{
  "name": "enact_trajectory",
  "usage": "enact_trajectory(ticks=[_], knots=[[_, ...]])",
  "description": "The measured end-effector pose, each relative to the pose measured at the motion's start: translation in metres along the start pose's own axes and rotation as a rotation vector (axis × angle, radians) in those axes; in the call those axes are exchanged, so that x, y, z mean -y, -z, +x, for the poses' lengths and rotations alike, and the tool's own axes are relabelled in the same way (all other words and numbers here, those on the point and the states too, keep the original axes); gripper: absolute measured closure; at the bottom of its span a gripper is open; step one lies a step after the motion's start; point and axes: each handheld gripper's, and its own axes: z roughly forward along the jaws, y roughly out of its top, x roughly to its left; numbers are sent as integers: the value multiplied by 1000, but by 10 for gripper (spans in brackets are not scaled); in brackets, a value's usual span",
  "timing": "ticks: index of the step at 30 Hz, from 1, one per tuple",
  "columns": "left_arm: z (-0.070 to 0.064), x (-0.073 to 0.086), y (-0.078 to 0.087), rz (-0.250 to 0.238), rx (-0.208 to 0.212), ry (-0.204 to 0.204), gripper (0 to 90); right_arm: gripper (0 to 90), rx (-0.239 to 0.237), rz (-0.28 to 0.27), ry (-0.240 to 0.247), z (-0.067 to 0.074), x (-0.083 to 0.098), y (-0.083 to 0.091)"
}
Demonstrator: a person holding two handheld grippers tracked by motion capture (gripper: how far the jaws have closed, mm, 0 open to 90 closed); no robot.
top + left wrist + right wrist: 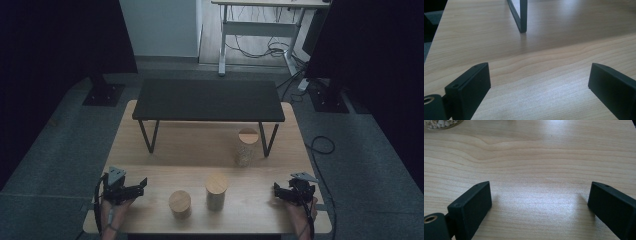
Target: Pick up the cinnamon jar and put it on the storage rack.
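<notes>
Three jars with round wooden lids stand on the wooden table (165,150). A clear jar of pale contents (247,146) stands by the right leg of a low black shelf (207,100). A taller jar (216,191) and a shorter jar (179,203) stand near the front edge. My left gripper (141,185) rests at the front left, open, with bare wood between its jaws (539,82). My right gripper (277,190) rests at the front right, also open over bare wood (540,200). The base of the clear jar (441,123) shows at the top left of the right gripper view.
One black leg of the shelf (520,17) stands ahead of the left gripper. Beyond the table lie grey carpet, dark stands with base plates (102,94), a white desk frame (260,27) and loose cables (322,145).
</notes>
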Motion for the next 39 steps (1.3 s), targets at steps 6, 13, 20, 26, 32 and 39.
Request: enact_trajectory(ticks=[6, 13, 20, 26, 32, 39], knots=[[-2, -1, 3, -9, 2, -3, 40, 46, 0, 0, 0, 0, 0, 0], [-4, -1, 7, -20, 3, -6, 40, 47, 0, 0, 0, 0, 0, 0], [-6, -1, 10, -32, 7, -9, 40, 47, 0, 0, 0, 0, 0, 0], [-8, -1, 12, -37, 12, -11, 41, 47, 0, 0, 0, 0, 0, 0], [-10, 0, 15, -46, 20, -9, 41, 47, 0, 0, 0, 0, 0, 0], [-14, 0, 18, -54, 26, -11, 41, 46, 0, 0, 0, 0, 0, 0]])
